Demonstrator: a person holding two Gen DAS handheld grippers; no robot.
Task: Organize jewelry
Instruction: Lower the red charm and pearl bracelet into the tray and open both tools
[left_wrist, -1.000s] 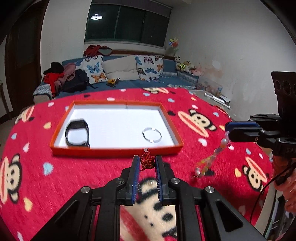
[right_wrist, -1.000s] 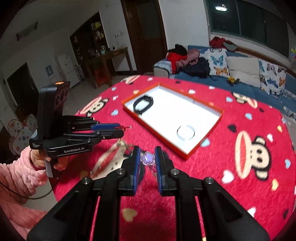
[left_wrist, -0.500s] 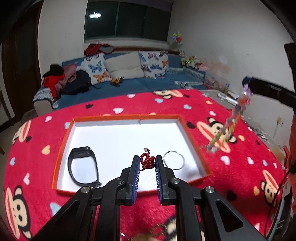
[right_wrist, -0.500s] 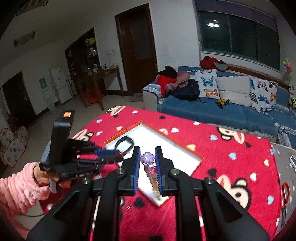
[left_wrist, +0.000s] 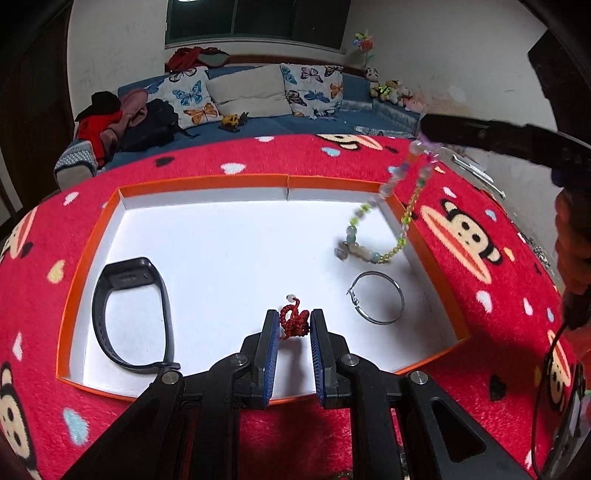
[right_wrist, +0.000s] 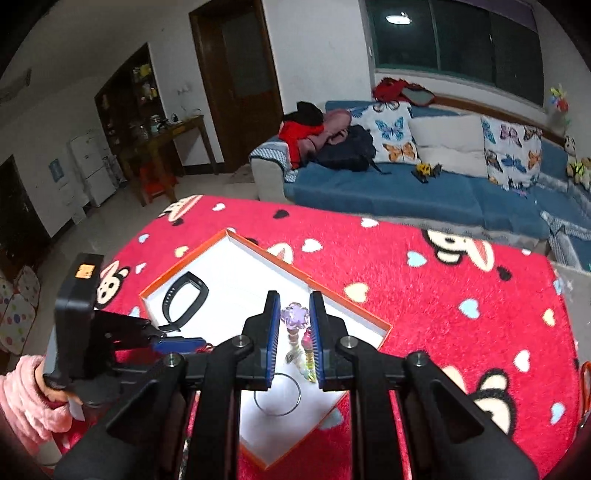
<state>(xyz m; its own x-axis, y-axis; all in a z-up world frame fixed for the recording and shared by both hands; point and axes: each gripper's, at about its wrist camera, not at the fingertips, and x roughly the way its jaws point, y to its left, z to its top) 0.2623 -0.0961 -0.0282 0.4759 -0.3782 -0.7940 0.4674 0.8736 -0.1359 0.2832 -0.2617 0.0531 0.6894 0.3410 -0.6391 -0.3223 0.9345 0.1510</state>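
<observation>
Left wrist view: the left tongs (left_wrist: 293, 325) pinch a small red knotted cord ornament (left_wrist: 293, 322) between their blue pads; its pale bead end pokes up and away from the camera. They hang over the near part of a shallow orange-rimmed tray (left_wrist: 207, 182) with a white floor, which sits on the surface under a red monkey-print cloth (left_wrist: 480, 236). In the tray, a black wristband (left_wrist: 131, 314) lies at the left, its long axis running near to far. A thin silver hoop (left_wrist: 376, 297) lies flat at the right. The right tongs (left_wrist: 424, 138) enter from the upper right, pinching the top of a beaded bracelet (left_wrist: 384, 225). The bracelet hangs as a long loop slanting down and leftward; its lower end is over the tray floor just beyond the hoop, but whether it touches is unclear.

Right wrist view: the right tongs (right_wrist: 293, 332) are pressed on the bracelet's purple flower bead (right_wrist: 294, 315), and the strand (right_wrist: 301, 354) drops straight below between the pads, above the tray (right_wrist: 351, 308). The hoop (right_wrist: 277, 397) lies beneath. The wristband (right_wrist: 184, 301) lies toward the tray's far left corner. At the left, a hand in a pink fuzzy sleeve (right_wrist: 26, 398) holds the left tongs (right_wrist: 205, 346), which point rightward over the tray's edge with a bit of red cord at their tip.
</observation>
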